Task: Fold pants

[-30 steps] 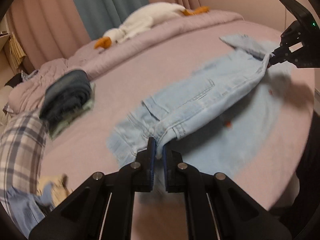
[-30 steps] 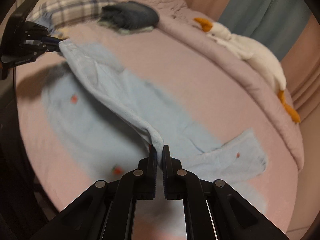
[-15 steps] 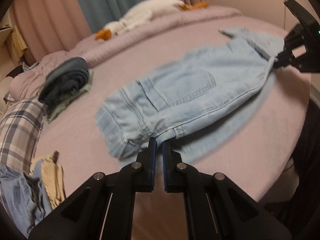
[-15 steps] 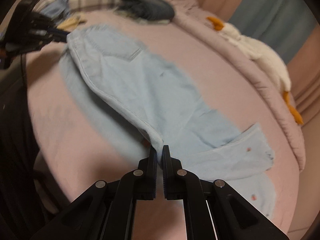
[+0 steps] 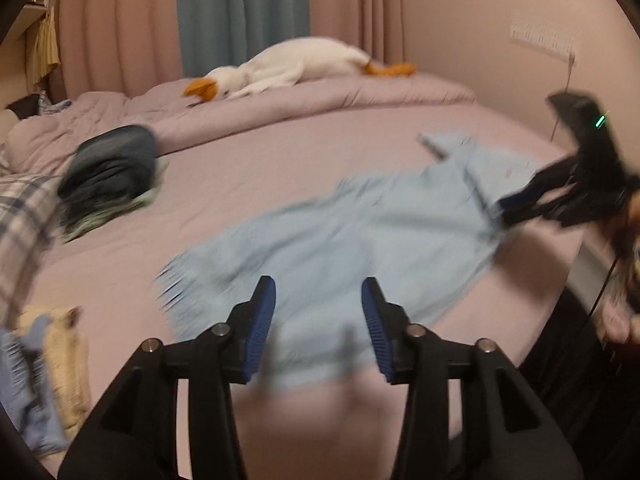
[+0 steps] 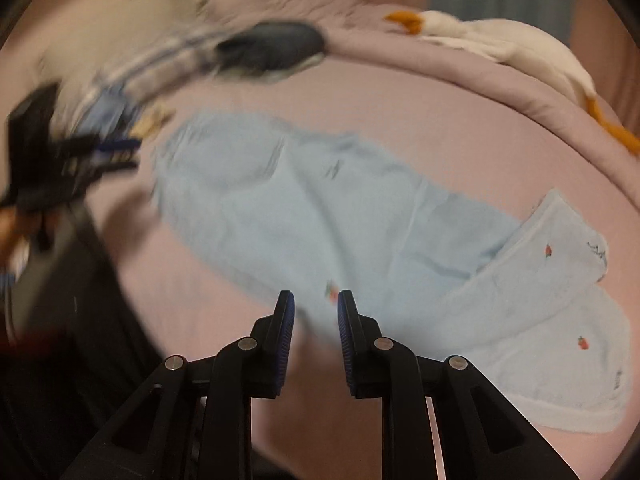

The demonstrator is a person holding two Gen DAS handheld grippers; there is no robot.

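Note:
The light blue jeans lie flat along the pink bed, folded lengthwise, blurred by motion. My left gripper hovers over the waist end, its jaws opening, with denim seen behind the gap but no pad touching it. In the right wrist view the jeans run from upper left to the cuffs at the lower right. My right gripper sits over the near edge of a leg, jaws opening, the cloth free of the pads. Each gripper shows in the other's view: the right gripper and the left gripper.
A folded dark stack rests near the rumpled duvet, which carries a white goose plush. Plaid fabric and loose clothes lie at the left. The bed drops off into dark floor at the right, near a hand.
Both grippers were shut on the jeans' edge; now both have let go with jaws apart. The jeans, lifted before, have settled flat on the bed, and both cameras have rolled.

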